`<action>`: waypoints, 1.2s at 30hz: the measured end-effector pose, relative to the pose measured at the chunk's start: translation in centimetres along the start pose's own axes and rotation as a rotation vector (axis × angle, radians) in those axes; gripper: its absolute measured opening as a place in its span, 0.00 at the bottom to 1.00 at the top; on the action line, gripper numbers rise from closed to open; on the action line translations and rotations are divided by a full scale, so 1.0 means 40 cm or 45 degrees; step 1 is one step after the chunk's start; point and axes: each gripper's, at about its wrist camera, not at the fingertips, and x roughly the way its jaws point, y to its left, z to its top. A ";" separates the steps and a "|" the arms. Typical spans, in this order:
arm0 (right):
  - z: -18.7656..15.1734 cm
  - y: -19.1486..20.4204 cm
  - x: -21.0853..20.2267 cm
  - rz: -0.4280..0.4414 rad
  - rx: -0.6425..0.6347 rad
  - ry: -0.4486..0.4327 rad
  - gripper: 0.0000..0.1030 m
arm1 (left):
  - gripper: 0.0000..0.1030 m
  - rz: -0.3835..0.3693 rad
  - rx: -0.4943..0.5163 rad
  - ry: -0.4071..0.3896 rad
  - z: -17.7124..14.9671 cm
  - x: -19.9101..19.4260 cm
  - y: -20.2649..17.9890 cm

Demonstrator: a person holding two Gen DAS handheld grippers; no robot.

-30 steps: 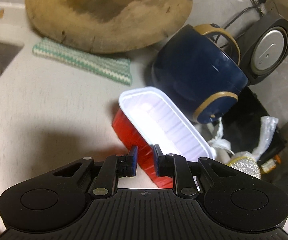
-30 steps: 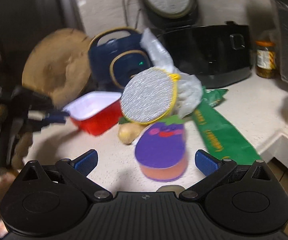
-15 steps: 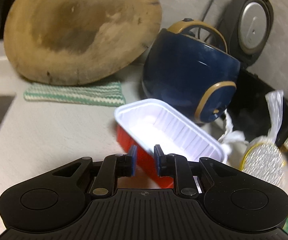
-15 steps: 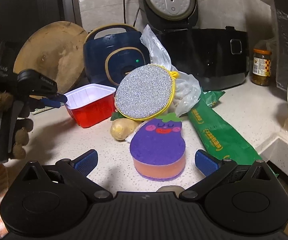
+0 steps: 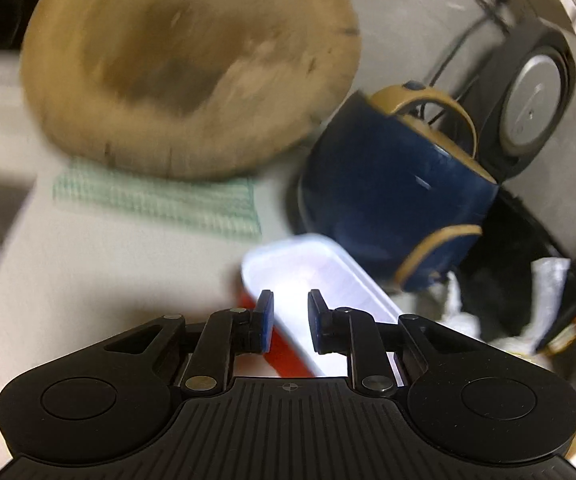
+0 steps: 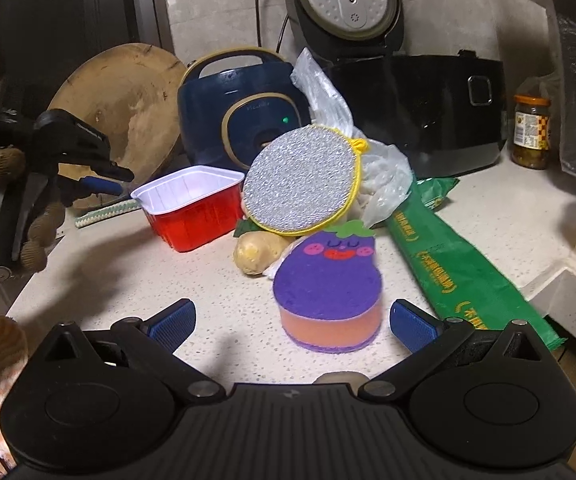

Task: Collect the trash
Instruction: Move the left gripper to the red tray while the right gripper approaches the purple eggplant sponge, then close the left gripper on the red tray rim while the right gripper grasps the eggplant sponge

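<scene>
Red tray [image 6: 193,206] sits on the counter [image 6: 215,300], its rim between the left gripper [image 5: 290,320]'s slightly parted pads, unpinched; right gripper [image 6: 292,326] spread wide, empty.

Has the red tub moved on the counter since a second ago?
Yes. In the right wrist view the red tub sat beside the round scrubber before; now it sits a little further left, under the wooden board.
</scene>
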 end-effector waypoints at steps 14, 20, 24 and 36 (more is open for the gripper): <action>0.008 -0.038 -0.050 0.043 0.007 0.057 1.00 | 0.25 -0.072 0.549 0.319 0.120 0.256 -0.040; 0.014 -0.042 -0.042 0.034 0.001 0.063 1.00 | 0.24 -0.172 0.527 0.396 0.064 0.169 -0.035; 0.030 -0.041 -0.029 0.035 0.001 0.039 1.00 | 0.21 -0.270 0.475 0.468 -0.014 0.079 -0.010; 0.051 -0.005 0.077 -0.077 -0.093 0.027 0.98 | 0.12 -0.280 0.347 0.335 -0.140 -0.024 0.040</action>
